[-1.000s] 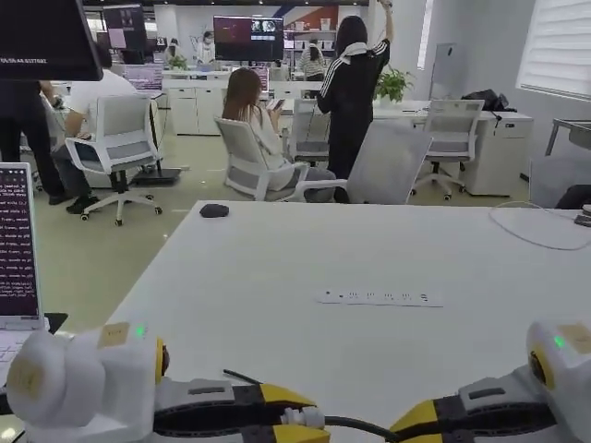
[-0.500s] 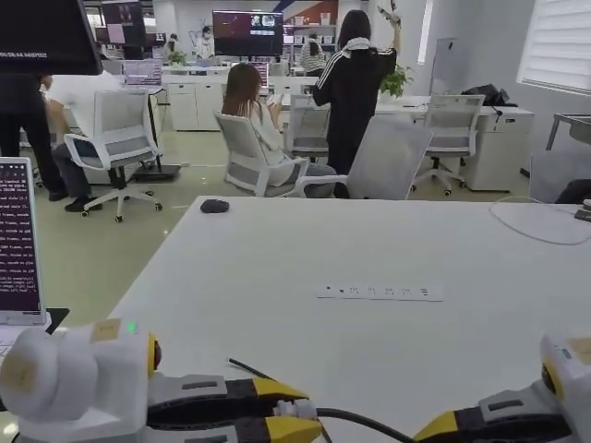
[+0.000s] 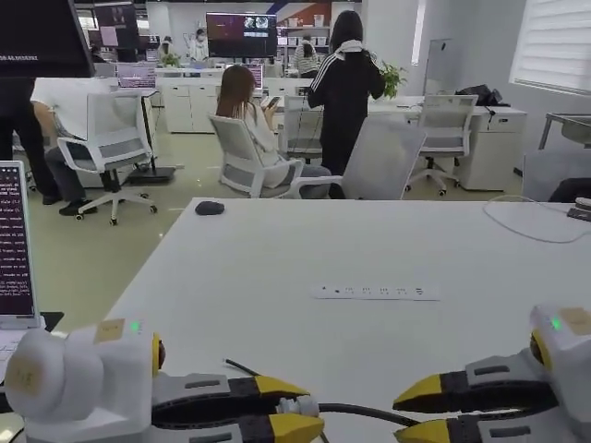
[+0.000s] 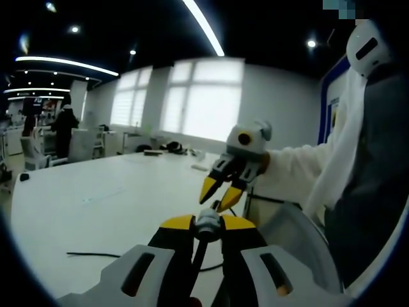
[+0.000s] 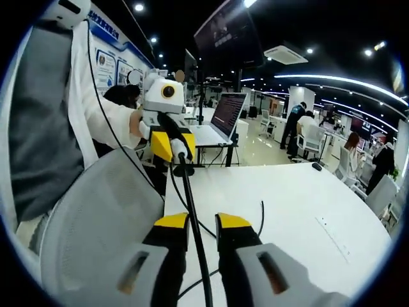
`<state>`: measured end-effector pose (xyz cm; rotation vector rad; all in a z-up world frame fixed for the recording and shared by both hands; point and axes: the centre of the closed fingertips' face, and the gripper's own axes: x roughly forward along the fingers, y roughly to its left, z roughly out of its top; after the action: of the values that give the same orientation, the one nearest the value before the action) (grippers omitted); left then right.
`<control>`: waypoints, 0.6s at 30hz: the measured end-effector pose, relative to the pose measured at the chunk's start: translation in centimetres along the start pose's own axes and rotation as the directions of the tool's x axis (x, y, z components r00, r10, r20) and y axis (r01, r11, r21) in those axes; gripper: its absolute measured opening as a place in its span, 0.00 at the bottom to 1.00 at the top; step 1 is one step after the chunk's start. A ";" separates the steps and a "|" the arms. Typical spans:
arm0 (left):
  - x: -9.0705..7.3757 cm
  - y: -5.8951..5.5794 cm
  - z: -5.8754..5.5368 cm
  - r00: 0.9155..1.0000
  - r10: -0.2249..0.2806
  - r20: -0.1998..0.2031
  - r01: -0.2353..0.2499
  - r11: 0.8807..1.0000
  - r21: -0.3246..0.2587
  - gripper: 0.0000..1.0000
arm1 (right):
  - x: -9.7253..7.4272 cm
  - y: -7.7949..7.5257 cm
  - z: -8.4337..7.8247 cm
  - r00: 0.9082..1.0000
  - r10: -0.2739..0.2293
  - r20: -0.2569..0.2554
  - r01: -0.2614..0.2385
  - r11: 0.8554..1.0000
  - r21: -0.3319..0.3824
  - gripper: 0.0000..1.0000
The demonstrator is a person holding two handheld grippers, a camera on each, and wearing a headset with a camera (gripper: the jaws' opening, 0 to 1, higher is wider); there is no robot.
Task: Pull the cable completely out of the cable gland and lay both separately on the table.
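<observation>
Over a wide white bench [image 3: 369, 249], at its near edge, two tools facing each other tip to tip. To one side, the left tongs [image 3: 312, 413], yellow tips pressed hard together on their catch; opposite, the right tongs [image 3: 397, 418], only narrowly parted. Farther out, mid-surface, a flat white power strip [image 3: 374, 292]. Between the tools, a thin black cable [image 3: 355, 410] — running from the left tips into the gap of the right tongs, straddled there without any visible pinch, its loose tail lying on the bench behind the left tongs. Near the far edge, a small black mouse [image 3: 210, 208]. Smallest, a pale-grey plastic cable gland [image 3: 297, 406] — clamped in the left tongs, cable not yet out of it.
</observation>
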<state>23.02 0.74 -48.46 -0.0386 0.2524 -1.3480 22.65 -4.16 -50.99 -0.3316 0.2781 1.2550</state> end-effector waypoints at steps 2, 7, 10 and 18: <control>0.2 -0.2 0.0 1.000 -0.005 -0.002 0.005 1.000 0.003 0.16 | 0.4 0.5 1.0 1.000 0.019 0.019 -0.018 1.000 -0.019 0.15; 0.4 -0.4 0.0 1.000 -0.013 -0.005 0.013 1.000 0.005 0.16 | 1.7 1.3 2.9 0.996 0.065 0.068 -0.062 0.997 -0.048 0.16; 0.4 -0.6 -0.1 1.000 -0.013 -0.006 0.013 1.000 0.005 0.16 | 2.3 1.3 3.2 0.994 0.079 0.076 -0.075 0.996 -0.050 0.16; 0.4 -0.5 0.0 1.000 -0.015 -0.005 0.015 1.000 0.004 0.16 | 2.8 2.0 3.6 0.987 0.131 0.094 -0.126 0.990 -0.056 0.03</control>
<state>22.67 0.22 -48.45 -0.0342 0.2542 -1.3637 21.60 0.21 -48.96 -0.2983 0.1869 1.4028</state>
